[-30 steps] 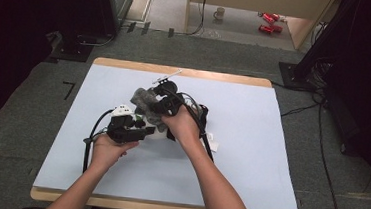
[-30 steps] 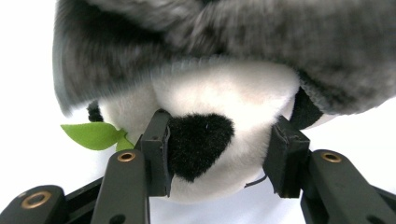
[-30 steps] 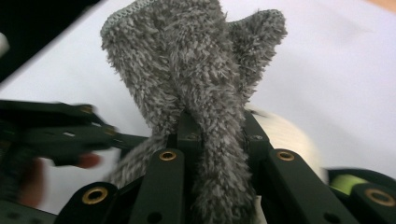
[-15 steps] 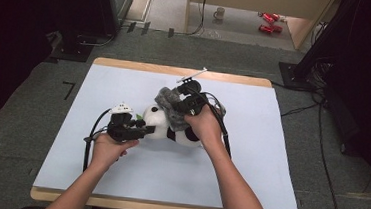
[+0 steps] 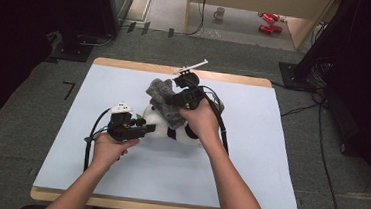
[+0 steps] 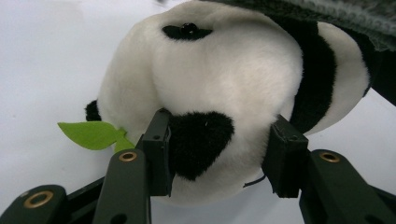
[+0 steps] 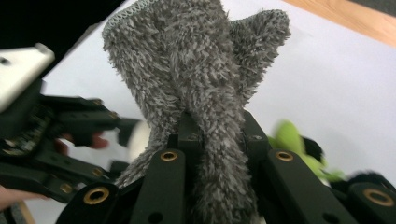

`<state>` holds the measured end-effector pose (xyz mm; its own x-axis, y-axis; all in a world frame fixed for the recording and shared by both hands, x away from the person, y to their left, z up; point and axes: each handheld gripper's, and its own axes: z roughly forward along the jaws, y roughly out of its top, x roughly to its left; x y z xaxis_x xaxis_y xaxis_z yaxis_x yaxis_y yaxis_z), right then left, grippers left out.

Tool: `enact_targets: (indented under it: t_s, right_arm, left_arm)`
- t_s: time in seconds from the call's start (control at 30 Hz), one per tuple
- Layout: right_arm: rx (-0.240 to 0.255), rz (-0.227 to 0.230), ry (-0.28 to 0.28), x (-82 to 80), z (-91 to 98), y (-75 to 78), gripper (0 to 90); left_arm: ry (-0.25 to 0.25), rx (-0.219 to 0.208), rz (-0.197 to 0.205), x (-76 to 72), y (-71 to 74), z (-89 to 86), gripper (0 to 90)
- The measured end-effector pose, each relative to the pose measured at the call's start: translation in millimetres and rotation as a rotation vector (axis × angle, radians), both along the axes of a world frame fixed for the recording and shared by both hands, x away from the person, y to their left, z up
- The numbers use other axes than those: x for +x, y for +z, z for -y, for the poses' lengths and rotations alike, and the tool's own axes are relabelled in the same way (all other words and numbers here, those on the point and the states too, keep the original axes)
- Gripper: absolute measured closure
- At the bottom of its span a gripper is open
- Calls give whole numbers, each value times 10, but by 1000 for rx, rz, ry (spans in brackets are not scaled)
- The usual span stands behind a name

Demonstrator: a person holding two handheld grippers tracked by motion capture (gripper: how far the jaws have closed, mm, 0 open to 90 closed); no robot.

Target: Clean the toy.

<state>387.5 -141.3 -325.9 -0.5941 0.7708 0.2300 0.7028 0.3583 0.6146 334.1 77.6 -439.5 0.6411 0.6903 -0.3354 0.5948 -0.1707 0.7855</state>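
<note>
High view: your left gripper (image 5: 146,127) sits at the middle-left of the blue table mat (image 5: 279,157), jaws pointing right and clamped on the head end of the panda plush (image 5: 159,127). The panda lies on the mat just right of that gripper, partly hidden under your right hand (image 5: 200,118). Your right gripper (image 5: 176,101) is above the panda, pinching a grey fuzzy cloth (image 5: 163,100) that bunches up to its left and drapes over the toy's top. Cables from both grippers trail back along your forearms.

Left gripper view: jaws half closed, pads pressing into the panda's white face on either side of a black patch (image 6: 201,140). Firm grasp on the plush. A green leaf (image 6: 93,134) sticks out just left of the left pad. Grey cloth edge crosses the top right, over the panda's body.

Right gripper view: jaws fully clenched on a fold of the grey cloth, which stands up from the pinch and fans out above. Your left gripper is at the left, blurred. Green leaf and black fur of the panda low right, also blurred.
</note>
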Motion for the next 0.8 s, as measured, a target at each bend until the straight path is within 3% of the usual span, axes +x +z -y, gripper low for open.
enact_targets:
  t_s: [0.2,0.33,0.4,0.57,0.8]
  right_arm:
    - [8,2,42,-22,-336,-57,762]
    - [-56,-23,56,-54,-472,-350,760]
    - [-35,-16,50,-63,-432,-406,761]
    - [-46,-2,30,-91,-289,-415,760]
    - [-61,-11,-33,-124,81,-410,765]
  left_arm:
    - [7,-3,-4,-22,24,22,519]
    - [21,-3,-30,5,-5,19,519]
    - [18,-10,-34,17,-18,12,520]
    - [12,3,-31,19,-18,26,523]
    - [8,-19,-55,55,-30,-5,523]
